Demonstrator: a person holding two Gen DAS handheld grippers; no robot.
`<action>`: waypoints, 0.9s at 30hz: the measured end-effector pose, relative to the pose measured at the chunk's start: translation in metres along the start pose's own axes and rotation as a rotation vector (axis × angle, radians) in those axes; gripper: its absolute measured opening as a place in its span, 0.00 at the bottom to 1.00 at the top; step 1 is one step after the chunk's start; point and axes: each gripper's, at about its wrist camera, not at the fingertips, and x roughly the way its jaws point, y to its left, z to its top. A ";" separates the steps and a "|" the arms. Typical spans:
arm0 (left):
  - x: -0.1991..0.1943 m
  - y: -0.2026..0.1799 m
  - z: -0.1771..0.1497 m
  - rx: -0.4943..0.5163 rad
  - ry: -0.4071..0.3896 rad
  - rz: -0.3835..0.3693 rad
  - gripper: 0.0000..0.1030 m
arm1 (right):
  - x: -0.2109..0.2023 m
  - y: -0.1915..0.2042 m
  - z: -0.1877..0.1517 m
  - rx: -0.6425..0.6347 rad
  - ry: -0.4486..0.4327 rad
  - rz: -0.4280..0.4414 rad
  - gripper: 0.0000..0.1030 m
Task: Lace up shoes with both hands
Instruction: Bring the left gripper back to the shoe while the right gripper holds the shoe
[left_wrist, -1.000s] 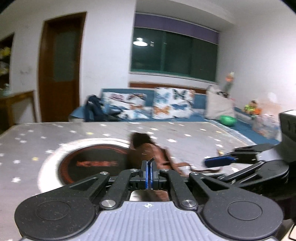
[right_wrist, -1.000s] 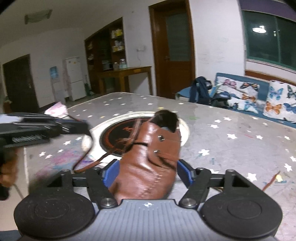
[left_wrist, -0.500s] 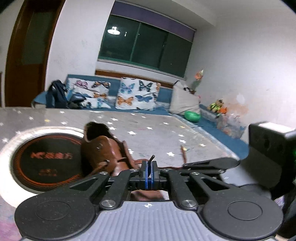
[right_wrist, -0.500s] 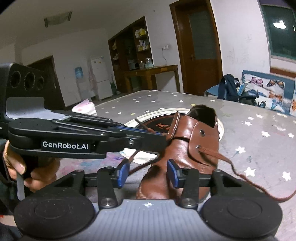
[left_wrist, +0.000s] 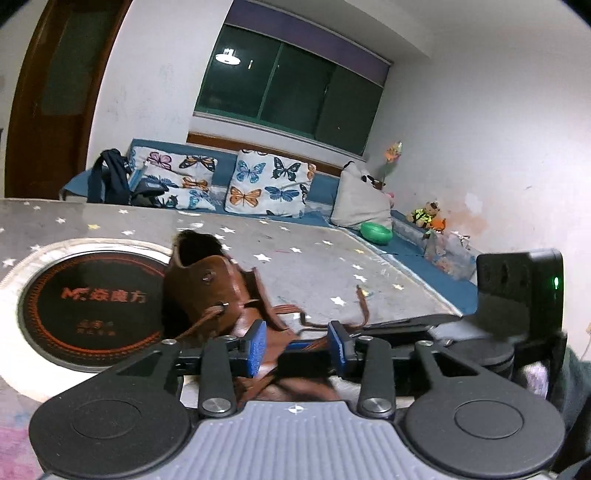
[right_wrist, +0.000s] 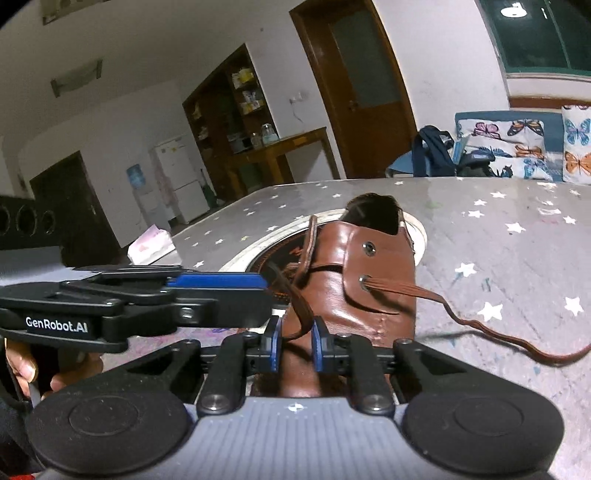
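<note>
Here the brown shoe (right_wrist: 369, 288) lies heel away, both hand-held grippers released.

Glossy smooth brown leather shoe (right_wrist: 369, 280) with metal eyelets; flat woven lace (right_wrist: 436, 299); matt grey star-printed tablecloth (right_wrist: 517, 251); varnished wooden door (right_wrist: 354, 85).

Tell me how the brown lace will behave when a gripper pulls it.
The lace looks flat and limp: its free end snakes across the table, so it will probably flop. It runs through an eyelet, so pulling may drag or tip the shoe, which looks light.
</note>
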 end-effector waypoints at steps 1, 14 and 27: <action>-0.001 0.002 -0.002 0.005 0.006 0.008 0.38 | 0.000 -0.002 0.000 0.011 0.001 0.006 0.15; 0.008 -0.007 -0.020 0.151 0.020 0.023 0.38 | -0.006 -0.020 0.015 0.197 -0.022 0.166 0.10; 0.011 -0.001 -0.026 0.063 0.065 0.096 0.03 | -0.004 -0.043 0.023 0.242 -0.074 0.061 0.17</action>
